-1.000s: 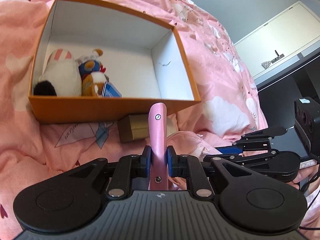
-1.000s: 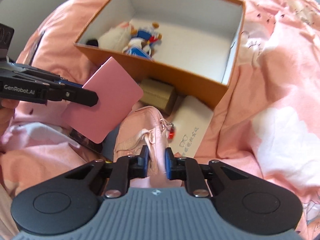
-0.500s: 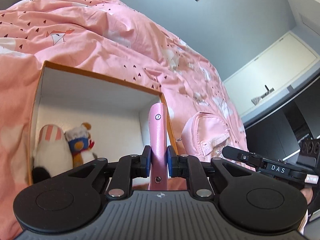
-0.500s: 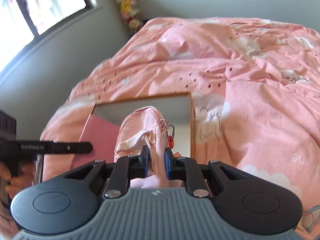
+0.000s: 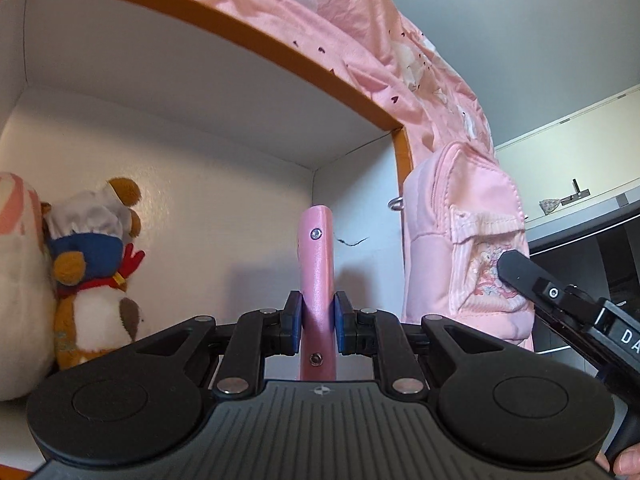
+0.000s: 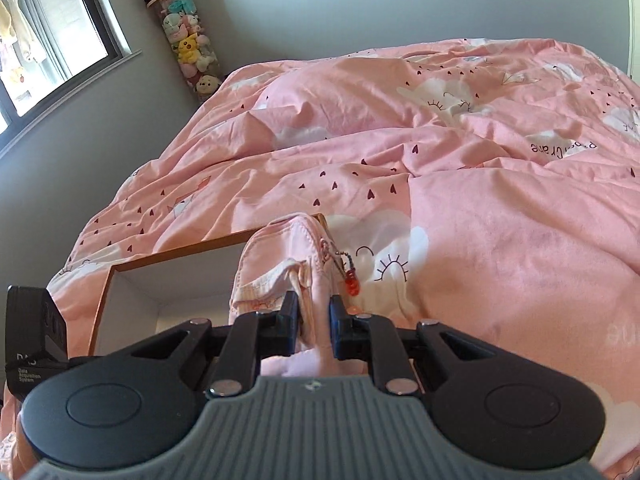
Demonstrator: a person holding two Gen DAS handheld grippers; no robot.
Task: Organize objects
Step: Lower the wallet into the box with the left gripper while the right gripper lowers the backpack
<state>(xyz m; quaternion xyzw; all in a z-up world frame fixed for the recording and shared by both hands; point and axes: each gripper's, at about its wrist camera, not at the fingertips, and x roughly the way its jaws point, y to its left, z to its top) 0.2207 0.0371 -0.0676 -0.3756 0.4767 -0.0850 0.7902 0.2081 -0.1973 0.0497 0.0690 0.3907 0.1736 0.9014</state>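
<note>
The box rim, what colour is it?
Orange rim, white inside; clearest in the left wrist view.

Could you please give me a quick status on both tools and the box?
Left tool shut on pink notebook, inside orange box. Right tool shut on pink backpack, at box's edge. Plush toys at left; middle free.

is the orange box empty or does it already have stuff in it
Not empty. Two plush toys sit against the left wall of the orange box: a white and pink plush and a bear in a chef hat. The rest of the floor looks bare.
</note>
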